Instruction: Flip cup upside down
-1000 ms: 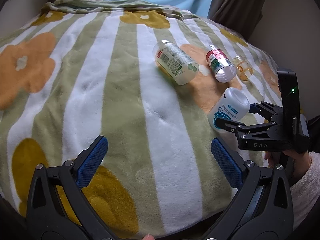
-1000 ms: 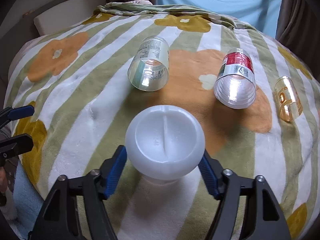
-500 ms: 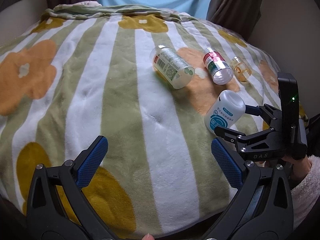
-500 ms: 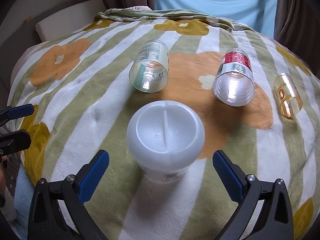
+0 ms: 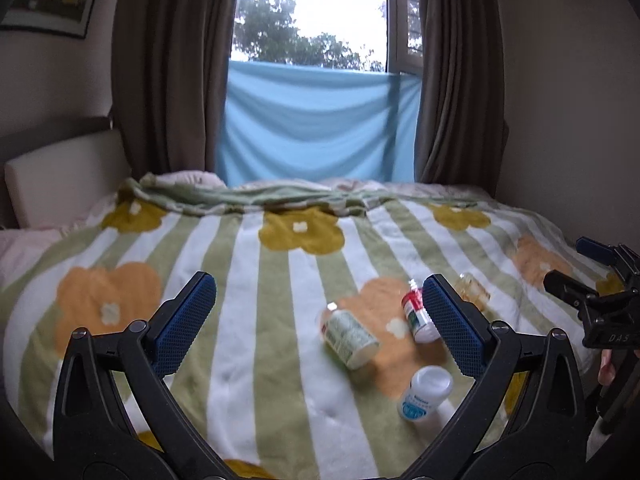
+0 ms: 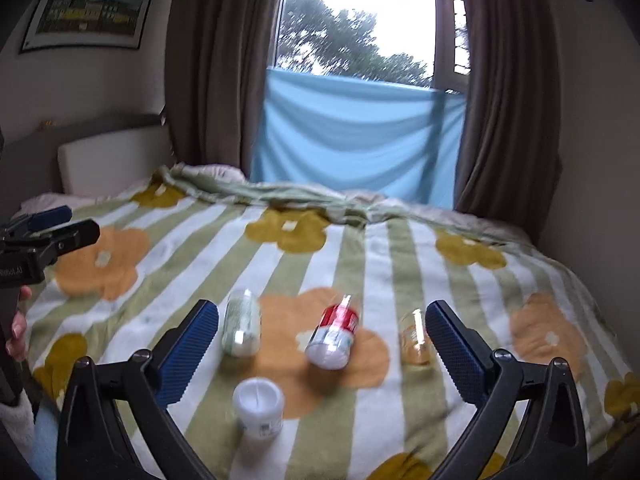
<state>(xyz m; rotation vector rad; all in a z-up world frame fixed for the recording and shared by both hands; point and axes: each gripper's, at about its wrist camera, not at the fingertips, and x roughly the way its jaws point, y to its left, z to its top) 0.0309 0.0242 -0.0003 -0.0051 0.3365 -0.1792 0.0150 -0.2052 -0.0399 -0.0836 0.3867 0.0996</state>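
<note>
Holding both claws up over the bed, we are gripping nothing: our left claw [image 5: 320, 322] is spread wide apart with its blue pads [image 5: 184, 322] facing each other across bare air, and our right claw [image 6: 322, 354] is standing just as wide. The white cup [image 6: 258, 406] is sitting bottom-up on the striped flowered blanket [image 6: 360, 248], below and a little left of the middle of our right claw's gap, touching neither finger. Seen from our left claw, the same cup is resting low on the right, just under the right finger. Beyond the white cup, three more cups are lying on their sides: a green-labelled cup [image 6: 241, 330] just beside our right claw's left finger, a red-and-white cup [image 6: 334, 334] near the middle of the gap, and a small amber glass [image 6: 415, 336] close against the right finger. Farther ahead of both claws, a blue cloth [image 5: 316, 124] is hanging across the window between brown curtains [image 5: 172, 64]. A framed picture [image 6: 90, 4] is hanging high to the left.
</note>
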